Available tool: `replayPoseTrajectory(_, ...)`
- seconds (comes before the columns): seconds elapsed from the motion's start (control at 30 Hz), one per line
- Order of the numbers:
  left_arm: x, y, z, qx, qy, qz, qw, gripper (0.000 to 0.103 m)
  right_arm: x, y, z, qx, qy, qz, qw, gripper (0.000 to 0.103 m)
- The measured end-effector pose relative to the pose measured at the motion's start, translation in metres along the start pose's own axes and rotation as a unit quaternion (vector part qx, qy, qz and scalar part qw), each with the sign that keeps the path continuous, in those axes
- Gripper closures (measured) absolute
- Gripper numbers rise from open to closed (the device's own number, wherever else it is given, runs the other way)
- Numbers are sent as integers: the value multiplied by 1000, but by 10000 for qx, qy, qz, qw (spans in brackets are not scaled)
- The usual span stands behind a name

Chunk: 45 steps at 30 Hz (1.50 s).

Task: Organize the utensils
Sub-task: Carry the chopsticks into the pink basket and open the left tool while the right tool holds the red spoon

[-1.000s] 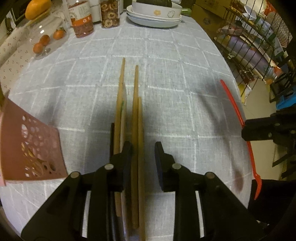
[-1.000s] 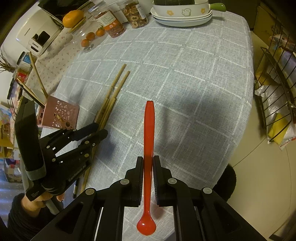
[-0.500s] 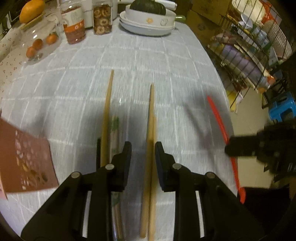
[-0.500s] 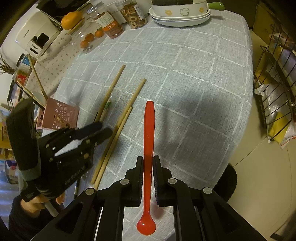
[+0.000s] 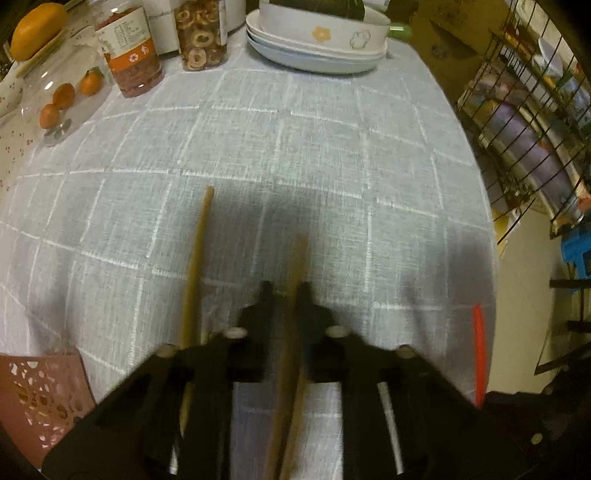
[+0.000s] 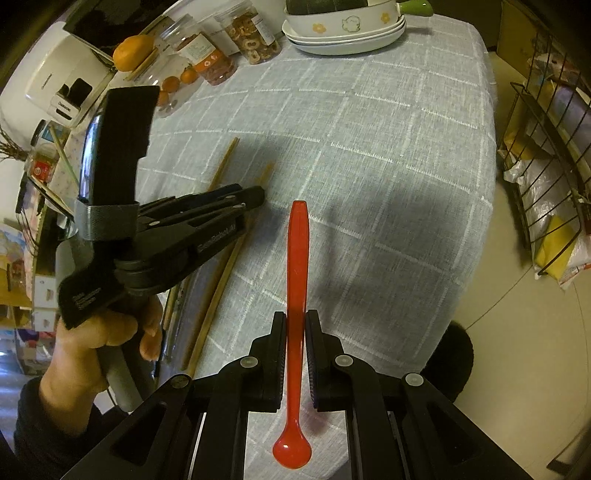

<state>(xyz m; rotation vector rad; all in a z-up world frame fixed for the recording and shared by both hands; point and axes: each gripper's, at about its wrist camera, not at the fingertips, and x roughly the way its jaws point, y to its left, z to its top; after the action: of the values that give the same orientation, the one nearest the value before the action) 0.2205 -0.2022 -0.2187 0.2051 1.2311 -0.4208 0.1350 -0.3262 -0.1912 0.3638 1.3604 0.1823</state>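
Observation:
My right gripper (image 6: pixel 295 325) is shut on a long red spoon (image 6: pixel 298 258), handle pointing forward, bowl toward me, held above the grey checked tablecloth (image 6: pixel 369 147). My left gripper (image 5: pixel 283 291) is closed around a pair of wooden chopsticks (image 5: pixel 291 350), blurred by motion; it also shows in the right wrist view (image 6: pixel 255 197). Another wooden chopstick (image 5: pixel 195 266) lies on the cloth to its left. A pink perforated utensil holder (image 5: pixel 33 398) lies at the lower left. The red spoon's handle tip (image 5: pixel 478 350) shows at the right in the left wrist view.
Stacked white plates with a bowl (image 5: pixel 317 44) stand at the far edge. Two jars (image 5: pixel 199 33) and small oranges (image 5: pixel 62 96) stand at the far left. A wire rack (image 5: pixel 535 129) stands right of the table. The table's right edge (image 6: pixel 491 184) drops to the floor.
My left gripper has closed on the right pair of chopsticks and moved forward and to the right along them. The right gripper has kept the red spoon nearly still.

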Motion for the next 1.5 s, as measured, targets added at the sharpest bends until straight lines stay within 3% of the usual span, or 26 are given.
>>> replayPoseTrajectory(0.1, -4, -1, -1, 84, 52, 161, 9998, 97, -3, -2, -1, 29, -56, 8, 10000, 93)
replayPoseTrajectory(0.2, -24, 1, -7, 83, -135, 126, 9998, 97, -12, -1, -2, 51, -213, 31, 9998, 93)
replayPoseTrajectory(0.4, -94, 12, -32, 92, -815, 37, 9966, 97, -33, 9, -3, 38, -672, 24, 9977, 93)
replayPoseTrajectory(0.57, -158, 25, -55, 122, -1465, 5, 9891, 97, -55, 31, -7, -110, -1203, -5, 9927, 93)
replayPoseTrajectory(0.87, -254, 58, -90, -96, -2657, -160, 9639, 97, -82, 78, -7, -373, -1967, 88, 9797, 93)
replayPoseTrajectory(1.07, -303, 98, -106, -670, -3488, -376, 9341, 97, -77, 103, -3, -501, -2020, 110, 9780, 93)
replayPoseTrajectory(1.2, -322, 118, -112, -921, -3937, -152, 9145, 97, -70, 117, 1, -525, -1999, 160, 9783, 93)
replayPoseTrajectory(1.3, -323, 132, -114, -1074, -3969, 42, 9115, 97, -64, 125, 2, -545, -1971, 187, 9787, 93)
replayPoseTrajectory(1.5, -301, 155, -109, -1384, -3736, 322, 9167, 97, -55, 138, 3, -643, -1917, 189, 9792, 93)
